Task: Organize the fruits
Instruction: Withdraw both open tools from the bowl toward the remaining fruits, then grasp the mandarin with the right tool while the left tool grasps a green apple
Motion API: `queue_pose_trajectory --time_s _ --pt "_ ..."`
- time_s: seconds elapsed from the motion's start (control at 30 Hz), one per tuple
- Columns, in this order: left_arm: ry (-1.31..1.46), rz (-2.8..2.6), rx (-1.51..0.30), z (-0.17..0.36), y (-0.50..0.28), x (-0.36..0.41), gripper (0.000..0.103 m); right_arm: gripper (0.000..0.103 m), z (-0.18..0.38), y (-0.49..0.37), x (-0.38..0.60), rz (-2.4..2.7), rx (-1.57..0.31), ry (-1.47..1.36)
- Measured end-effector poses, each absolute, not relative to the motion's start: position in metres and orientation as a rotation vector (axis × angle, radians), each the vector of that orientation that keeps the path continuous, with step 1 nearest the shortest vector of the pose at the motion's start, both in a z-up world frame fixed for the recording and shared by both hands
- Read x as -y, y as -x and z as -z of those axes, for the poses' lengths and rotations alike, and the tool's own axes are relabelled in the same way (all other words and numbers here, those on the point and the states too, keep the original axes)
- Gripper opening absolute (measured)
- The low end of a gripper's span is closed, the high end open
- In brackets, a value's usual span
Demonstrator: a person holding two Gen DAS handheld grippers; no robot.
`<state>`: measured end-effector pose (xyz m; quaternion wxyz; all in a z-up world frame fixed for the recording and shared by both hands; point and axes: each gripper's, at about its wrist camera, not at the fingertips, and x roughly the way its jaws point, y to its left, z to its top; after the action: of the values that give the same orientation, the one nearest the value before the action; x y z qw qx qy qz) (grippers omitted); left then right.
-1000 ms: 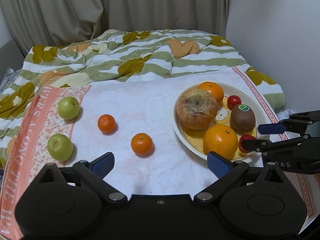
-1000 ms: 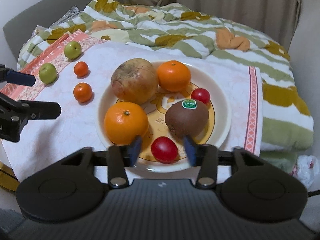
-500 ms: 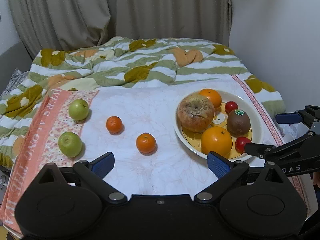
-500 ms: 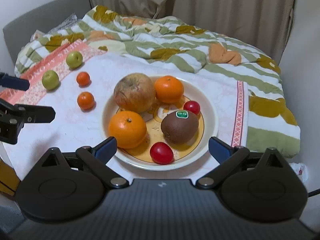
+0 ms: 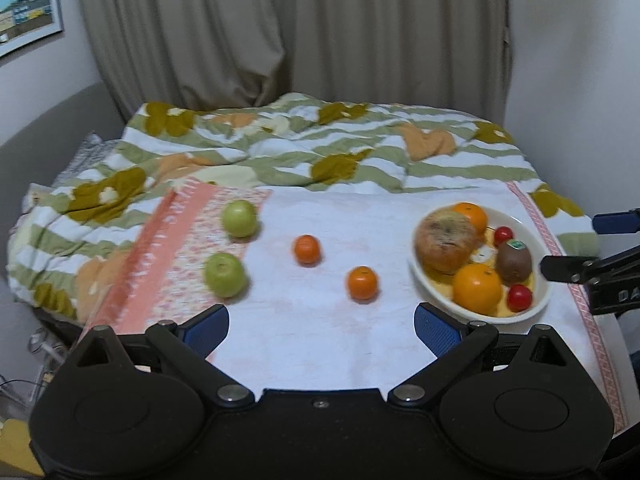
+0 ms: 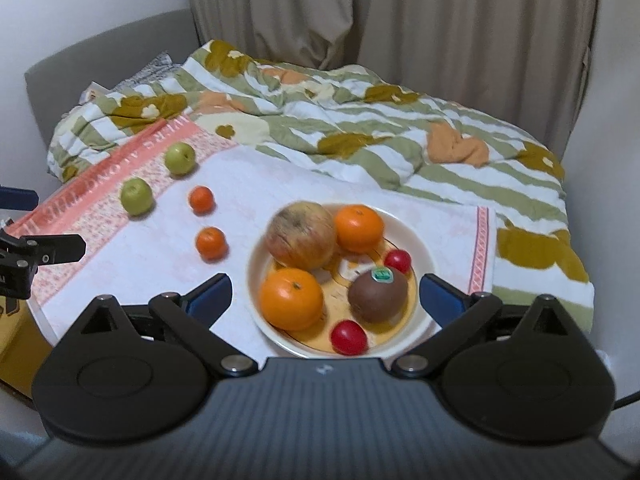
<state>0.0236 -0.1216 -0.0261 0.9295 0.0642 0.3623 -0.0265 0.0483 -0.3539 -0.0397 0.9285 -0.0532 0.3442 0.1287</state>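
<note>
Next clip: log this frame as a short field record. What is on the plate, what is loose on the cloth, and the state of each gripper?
surface: white cloth spread over a striped quilt
plate: one large apple, two oranges, kiwi with a sticker, two small red fruits
loose on cloth: two green apples, two tangerines
left gripper: open, nothing between the jaws
right gripper: open, nothing gripped, above the near side of the plate

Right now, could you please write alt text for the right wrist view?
A white plate on a cloth-covered bed holds two oranges, a large apple, a kiwi and two small red fruits. The open right gripper hovers above it. Two small oranges and two green apples lie left.
</note>
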Motion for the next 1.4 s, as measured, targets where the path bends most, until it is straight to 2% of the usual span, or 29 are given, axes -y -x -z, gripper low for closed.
queue_pose_trajectory --time_s 0.47,0.97,1.4 --pt "-0.172 0.004 -0.713 0.01 -0.048 0.035 0.101 0.103 0.013 -0.068 0.268 -0.254 -0.731 0.054" --pt "-0.277 0.255 -0.816 0.043 -0.134 -0.03 0.1 0.103 0.053 -0.107 0.187 -0.048 -0.845 -0.121" --pt "-0.322 0.489 -0.949 0.098 -0.208 -0.027 0.099 0.103 0.1 -0.139 0.171 0.18 -0.904 -0.246"
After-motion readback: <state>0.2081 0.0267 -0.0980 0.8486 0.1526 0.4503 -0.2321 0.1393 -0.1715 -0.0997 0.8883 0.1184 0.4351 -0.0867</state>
